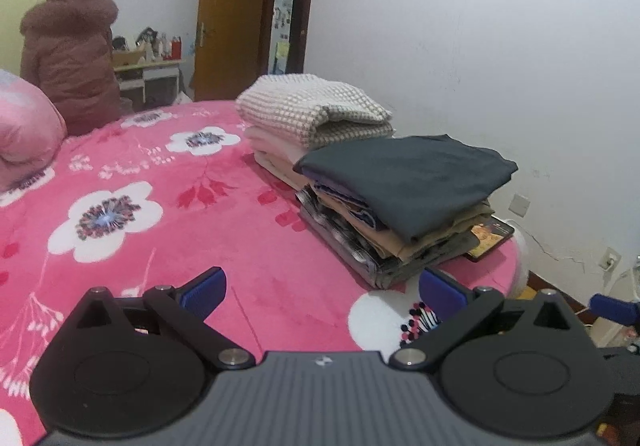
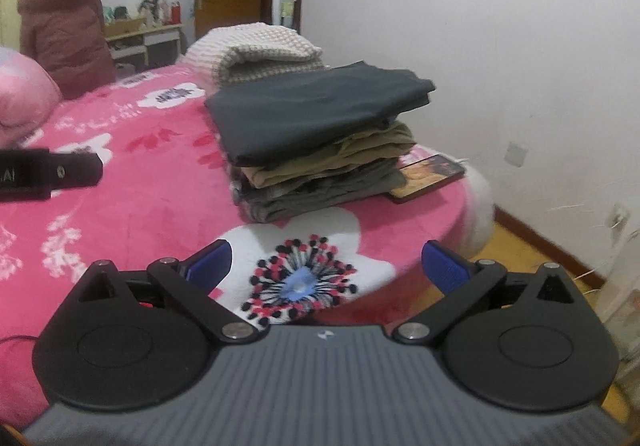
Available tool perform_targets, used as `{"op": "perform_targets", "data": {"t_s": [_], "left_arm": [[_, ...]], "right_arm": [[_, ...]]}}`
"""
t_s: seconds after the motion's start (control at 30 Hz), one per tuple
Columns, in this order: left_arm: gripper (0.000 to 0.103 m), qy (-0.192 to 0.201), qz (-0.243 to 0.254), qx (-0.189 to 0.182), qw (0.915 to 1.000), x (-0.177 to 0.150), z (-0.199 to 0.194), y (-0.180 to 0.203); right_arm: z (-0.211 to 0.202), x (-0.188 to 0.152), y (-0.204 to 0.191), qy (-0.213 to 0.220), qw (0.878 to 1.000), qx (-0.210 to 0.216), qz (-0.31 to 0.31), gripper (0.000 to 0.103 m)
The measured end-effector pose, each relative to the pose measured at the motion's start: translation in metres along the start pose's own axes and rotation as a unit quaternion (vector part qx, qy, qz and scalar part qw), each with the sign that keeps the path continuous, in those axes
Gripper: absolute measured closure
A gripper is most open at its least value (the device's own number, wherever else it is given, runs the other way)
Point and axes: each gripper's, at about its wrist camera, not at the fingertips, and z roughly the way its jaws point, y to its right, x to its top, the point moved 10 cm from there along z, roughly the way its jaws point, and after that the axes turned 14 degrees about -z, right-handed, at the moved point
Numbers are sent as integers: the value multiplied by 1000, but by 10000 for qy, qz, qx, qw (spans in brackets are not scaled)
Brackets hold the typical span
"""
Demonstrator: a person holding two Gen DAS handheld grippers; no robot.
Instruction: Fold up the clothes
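Observation:
A stack of folded clothes stands near the bed's right edge, topped by a dark grey folded garment (image 1: 404,178) (image 2: 316,110) over tan and plaid pieces. Behind it rises a second pile with a cream waffle-knit garment (image 1: 312,106) (image 2: 256,50) on top. My left gripper (image 1: 322,290) hovers open over the pink floral blanket (image 1: 160,206), short of the stack, with nothing between its blue pads. My right gripper (image 2: 326,266) is also open and empty above a white flower print, just in front of the stack. The left gripper's black body (image 2: 48,174) shows at the left of the right wrist view.
A framed picture (image 2: 430,176) lies under the stack's right side at the bed edge. A pink pillow (image 1: 24,130) sits at the far left. A person in a brown-pink coat (image 1: 68,58) stands beyond the bed by a dresser. White wall and wooden floor (image 2: 520,258) at right.

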Motion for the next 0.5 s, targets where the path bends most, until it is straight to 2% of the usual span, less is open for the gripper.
{"op": "perform_targets", "data": {"t_s": [0.13,0.5], "left_arm": [[0,4,184,132,9997,-1,2,4],[0,81,475,233,9986,-7,3,13]], "right_arm": [[-4,4,-2,107,9994,-287,-135,1],[-6,4,-4,46,9988,-438,-213,1]]}}
